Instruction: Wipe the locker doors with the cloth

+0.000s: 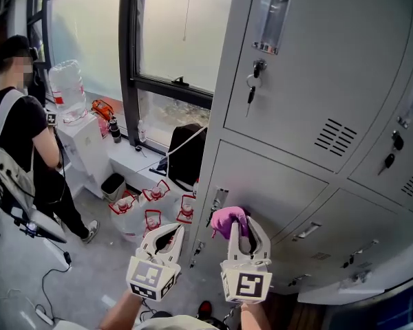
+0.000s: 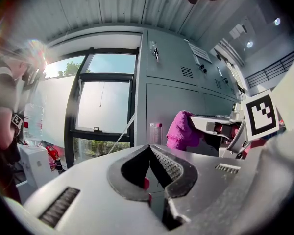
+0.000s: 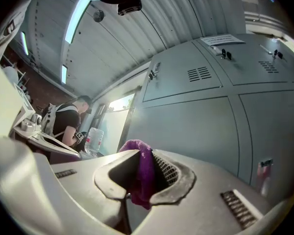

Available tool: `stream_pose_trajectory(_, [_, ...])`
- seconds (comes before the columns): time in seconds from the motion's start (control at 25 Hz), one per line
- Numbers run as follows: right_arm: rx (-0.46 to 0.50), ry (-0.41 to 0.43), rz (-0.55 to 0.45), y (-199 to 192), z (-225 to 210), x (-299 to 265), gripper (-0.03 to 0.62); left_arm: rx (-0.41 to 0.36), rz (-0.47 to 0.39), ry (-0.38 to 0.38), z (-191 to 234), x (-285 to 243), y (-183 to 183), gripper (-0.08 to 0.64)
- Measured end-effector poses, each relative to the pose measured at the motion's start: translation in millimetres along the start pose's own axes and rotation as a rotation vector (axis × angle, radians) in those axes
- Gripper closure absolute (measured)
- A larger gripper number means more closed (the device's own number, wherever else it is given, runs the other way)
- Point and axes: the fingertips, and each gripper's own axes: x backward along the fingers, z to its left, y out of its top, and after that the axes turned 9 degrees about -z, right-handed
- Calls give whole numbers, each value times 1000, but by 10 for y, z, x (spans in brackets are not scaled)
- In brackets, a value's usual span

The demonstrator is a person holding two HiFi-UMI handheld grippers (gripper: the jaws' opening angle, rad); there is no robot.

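Observation:
Grey metal lockers (image 1: 310, 67) fill the right of the head view, with keys hanging in their locks. My right gripper (image 1: 240, 225) is shut on a magenta cloth (image 1: 227, 219), held just in front of a lower locker door (image 1: 268, 191); whether the cloth touches it I cannot tell. In the right gripper view the cloth (image 3: 143, 173) sits pinched between the jaws, with the locker doors (image 3: 196, 116) beyond. My left gripper (image 1: 166, 236) hangs to the left, shut and empty. From the left gripper view the cloth (image 2: 183, 130) and the right gripper (image 2: 220, 127) show before the lockers (image 2: 171, 62).
A person (image 1: 24, 136) in a black shirt stands at the left beside a water dispenser (image 1: 79, 139) with a bottle on top. A window (image 1: 172, 40) with a ledge lies left of the lockers. White bags (image 1: 148, 208), a small bin (image 1: 113, 184) and cables lie on the floor.

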Motion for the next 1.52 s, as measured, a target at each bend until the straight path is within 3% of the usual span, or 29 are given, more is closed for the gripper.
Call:
stream_pose_trajectory(0.28, [-10,42,57,-332,125,-277,517,0,9,56,169,40,-40,538])
stream_pose_trajectory(0.48, [-20,26,127,-573,82,-362,517,5,24,84,261,34,-100,538])
stream_pose_trajectory(0.8, [-14,47,115,-585,63,-442,515,11,33,98,289,4,-150,538])
stream_pose_trajectory(1.12, [3,12,124,-573,-97,-332,512,13,27,68,184,-44,-139,538])
stream_pose_trajectory(1.52, [42,-94,169,-633,-557,25,509,17,26,-34,-187,-233,-144,537])
